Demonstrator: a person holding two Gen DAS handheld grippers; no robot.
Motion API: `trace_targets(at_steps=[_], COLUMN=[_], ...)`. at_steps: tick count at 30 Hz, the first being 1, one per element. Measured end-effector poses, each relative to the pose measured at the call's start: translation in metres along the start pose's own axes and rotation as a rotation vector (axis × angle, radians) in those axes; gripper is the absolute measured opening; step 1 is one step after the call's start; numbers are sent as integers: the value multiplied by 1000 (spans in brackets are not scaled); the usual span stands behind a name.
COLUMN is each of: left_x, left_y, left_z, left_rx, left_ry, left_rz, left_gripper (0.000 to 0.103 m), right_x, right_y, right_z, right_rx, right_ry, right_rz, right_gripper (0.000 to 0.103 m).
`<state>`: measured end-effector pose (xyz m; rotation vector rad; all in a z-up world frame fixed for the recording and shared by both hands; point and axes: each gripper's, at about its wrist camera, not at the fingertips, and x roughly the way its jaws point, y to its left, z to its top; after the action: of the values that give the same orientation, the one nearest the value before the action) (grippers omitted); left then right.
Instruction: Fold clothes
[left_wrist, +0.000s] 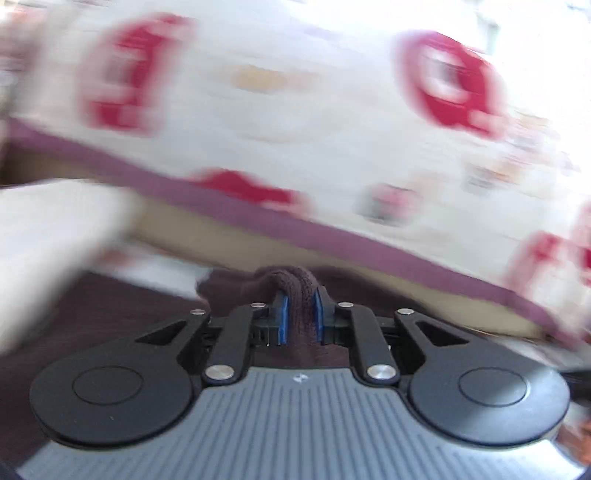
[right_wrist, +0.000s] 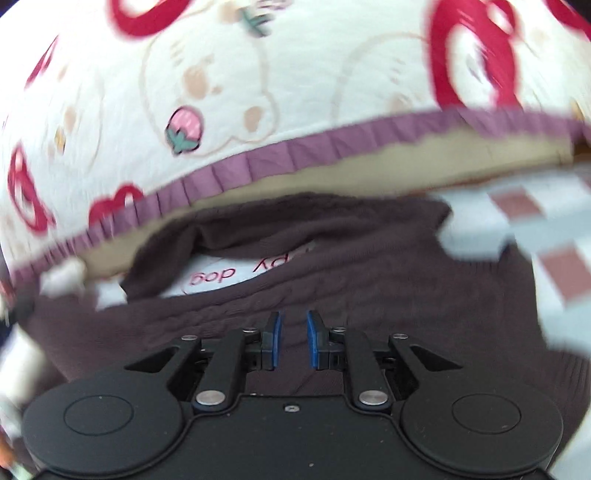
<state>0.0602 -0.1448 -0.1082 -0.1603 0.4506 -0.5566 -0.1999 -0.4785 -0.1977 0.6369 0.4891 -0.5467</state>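
Knitwear filled the near ground in both wrist views: a dark brown sweater (right_wrist: 332, 258), taken here as the landmark for every place; the left gripper (left_wrist: 300, 306) had its blue pads pinched tight on a bunched ridge of that sweater's knit, the fold standing up between the two fingers and the cloth running back under the claw; the right gripper (right_wrist: 293, 325) stood with its jaws a little apart just above the sweater's body, its pads (right_wrist: 276, 332) clear of the knit as far as the view showed, nothing pressed between them. Beyond the right claw the sweater's neck opening gaped, a white label (right_wrist: 236, 277) with red lettering showing inside it, so the garment's collar lay straight ahead of that claw and its long axis ran away from the camera; to the right of the sweater lay a checked cloth (right_wrist: 535, 251). Farther off than the collar rose a cream quilt (right_wrist: 258, 92) printed with red shapes and strawberries, edged in a purple frill (right_wrist: 258, 158). Judged from this, the left hand already had its hold while the right was the one free, and the coming move likely turned on the right claw seizing the knit just ahead of it.
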Motion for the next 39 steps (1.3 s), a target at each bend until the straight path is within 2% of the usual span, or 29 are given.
trace_targets(at_steps=[1, 2, 3, 5, 7, 9, 10, 11, 14, 15, 17, 19, 21, 22, 23, 27, 30, 33, 36, 39], left_x=[-2, -1, 1, 3, 5, 10, 12, 14, 16, 16, 13, 7, -1, -6, -10, -21, -24, -16, -25, -27], left_y=[8, 13, 15, 15, -2, -24, -32, -35, -35, -32, -27, -27, -30, -33, -37, -73, -113, -160, -197, -223], left_z=[-3, -7, -10, -15, -21, -27, -31, -34, -44, -43, -38, -28, -16, -10, -3, 19, 22, 2, -34, -54], left_rx=[-4, 8, 22, 41, 114, 230, 273, 296, 316, 307, 287, 294, 303, 307, 308, 326, 373, 474, 512, 535], left_ry=[28, 58, 85, 127, 137, 147, 156, 170, 236, 253, 274, 279, 273, 267, 271, 363, 411, 522, 622, 667], left_rz=[112, 185, 215, 199, 169, 170, 178, 188, 225, 236, 253, 284, 320, 332, 333, 149, 85, 69, -41, -104], left_gripper=[14, 14, 14, 15, 15, 16, 20, 28, 34, 34, 35, 36, 38, 44, 45, 45, 45, 48, 48, 48], right_x=[-5, -9, -12, -14, -13, -7, -5, -4, -8, -13, -24, -34, -41, -44, -46, -46, -37, -29, -28, -32], right_y=[1, 2, 4, 3, 0, -3, -5, -8, -36, -50, -85, -115, -131, -135, -138, -138, -125, -121, -129, -136], right_z=[-2, -5, -6, -8, -12, -12, -12, -13, -4, 1, 13, 23, 33, 37, 39, 43, 48, 48, 45, 43], right_rx=[6, 5, 1, 30, 66, 83, 97, 112, 267, 349, 536, 666, 706, 700, 697, 700, 651, 648, 703, 751], right_ry=[-4, -7, 0, 18, 51, 84, 95, 104, 94, 81, 56, 26, 26, 28, 26, 48, 100, 153, 164, 128], right_rz=[-5, -12, -14, 19, 38, 1, -29, -60, -111, -98, -54, -38, -57, -68, -70, 55, 134, 192, 200, 217], right_gripper=[20, 20, 20, 20, 20, 20, 20, 20, 35, 41, 42, 52, 56, 56, 57, 59, 59, 59, 60, 61])
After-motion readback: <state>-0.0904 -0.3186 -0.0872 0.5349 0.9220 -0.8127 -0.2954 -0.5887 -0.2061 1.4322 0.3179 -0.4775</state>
